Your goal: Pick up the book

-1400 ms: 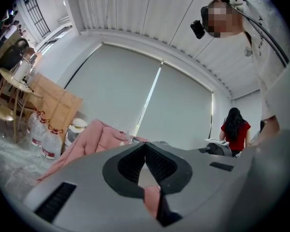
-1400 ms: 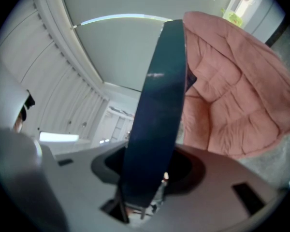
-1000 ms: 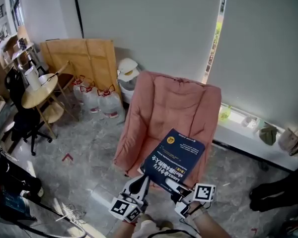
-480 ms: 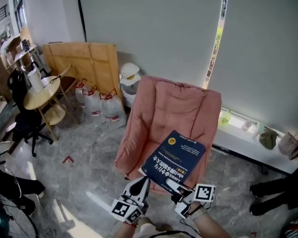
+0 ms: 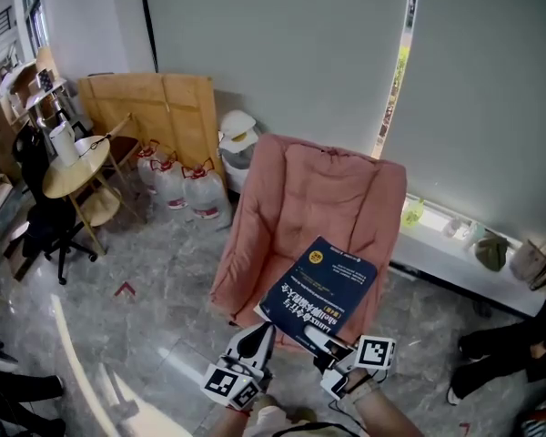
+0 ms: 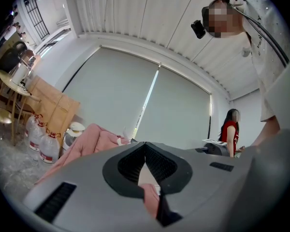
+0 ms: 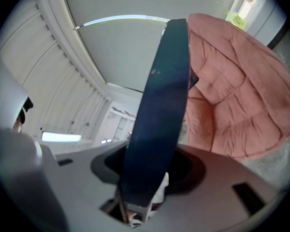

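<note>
A dark blue book (image 5: 318, 291) with white print hangs in the air over the seat of a pink padded chair (image 5: 300, 198). My right gripper (image 5: 331, 350) is shut on the book's near edge. In the right gripper view the book (image 7: 157, 120) stands edge-on between the jaws, with the chair (image 7: 232, 100) behind it. My left gripper (image 5: 255, 339) sits just beside the book's near left corner. Its jaws (image 6: 145, 145) meet at the tips, and no book shows between them; the chair (image 6: 87, 141) lies beyond.
A round wooden table (image 5: 73, 167) and chairs stand at the left. Water bottles (image 5: 177, 185), a wooden board (image 5: 150, 107) and a white bin (image 5: 237, 135) line the wall. A window ledge (image 5: 455, 244) runs at the right, with a person's legs (image 5: 500, 344) below it.
The book and both grippers have kept still. The dark figure and clutter at the lower left have left the view, and the legs at the right have shifted.
</note>
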A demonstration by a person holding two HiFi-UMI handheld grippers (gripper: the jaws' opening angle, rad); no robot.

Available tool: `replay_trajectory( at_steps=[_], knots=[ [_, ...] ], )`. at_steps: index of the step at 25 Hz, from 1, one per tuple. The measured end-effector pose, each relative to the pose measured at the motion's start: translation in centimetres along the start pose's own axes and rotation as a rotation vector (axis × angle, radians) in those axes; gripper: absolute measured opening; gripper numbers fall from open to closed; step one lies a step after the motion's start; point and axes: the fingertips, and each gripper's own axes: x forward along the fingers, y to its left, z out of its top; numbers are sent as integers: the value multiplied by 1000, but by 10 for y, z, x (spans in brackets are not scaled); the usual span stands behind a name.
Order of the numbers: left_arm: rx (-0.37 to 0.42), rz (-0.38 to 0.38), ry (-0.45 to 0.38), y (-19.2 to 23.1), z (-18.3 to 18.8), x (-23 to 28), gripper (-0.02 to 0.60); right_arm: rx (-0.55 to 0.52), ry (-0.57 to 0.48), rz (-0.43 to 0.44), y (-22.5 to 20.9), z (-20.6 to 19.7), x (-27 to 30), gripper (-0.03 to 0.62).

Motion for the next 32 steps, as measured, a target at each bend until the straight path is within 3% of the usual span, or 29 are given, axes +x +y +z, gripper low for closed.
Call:
replay_trajectory(
  at_steps=[32],
  knots=[
    [-6,-7,38,-5,-8,2,11,20,18,-9,-1,0,-9,196]
  ],
)
